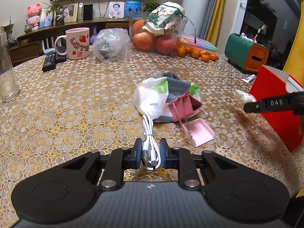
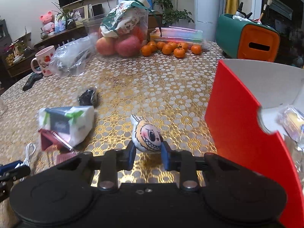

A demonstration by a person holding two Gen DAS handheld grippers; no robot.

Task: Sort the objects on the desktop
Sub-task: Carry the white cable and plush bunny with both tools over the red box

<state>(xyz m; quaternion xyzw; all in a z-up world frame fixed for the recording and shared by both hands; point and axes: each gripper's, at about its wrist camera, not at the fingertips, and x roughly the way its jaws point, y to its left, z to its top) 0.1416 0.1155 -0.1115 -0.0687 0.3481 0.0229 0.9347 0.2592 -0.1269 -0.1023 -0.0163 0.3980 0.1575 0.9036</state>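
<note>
My left gripper (image 1: 151,152) is shut on a coiled white USB cable (image 1: 149,133) low over the table. Ahead of it lie a tissue pack (image 1: 152,96), a large pink binder clip (image 1: 185,104) and a small pink dustpan (image 1: 201,133). My right gripper (image 2: 148,153) is shut on a small white plush toy with a toothy cartoon face (image 2: 147,134), held just left of an open red box (image 2: 237,117). The box (image 1: 275,102) and my right gripper's finger (image 1: 266,104) with the toy also show at the right of the left wrist view. The cable shows at the right wrist view's lower left (image 2: 28,152).
A gold-patterned tablecloth (image 1: 76,104) covers the table. At the back stand a pink mug (image 1: 77,43), remote controls (image 1: 51,58), a plastic bag (image 1: 112,45), a fruit bag (image 1: 157,34), tangerines (image 1: 197,53) and a green-orange holder (image 1: 247,53). A glass jar (image 1: 5,70) stands left. A wrapped item lies in the box (image 2: 290,123).
</note>
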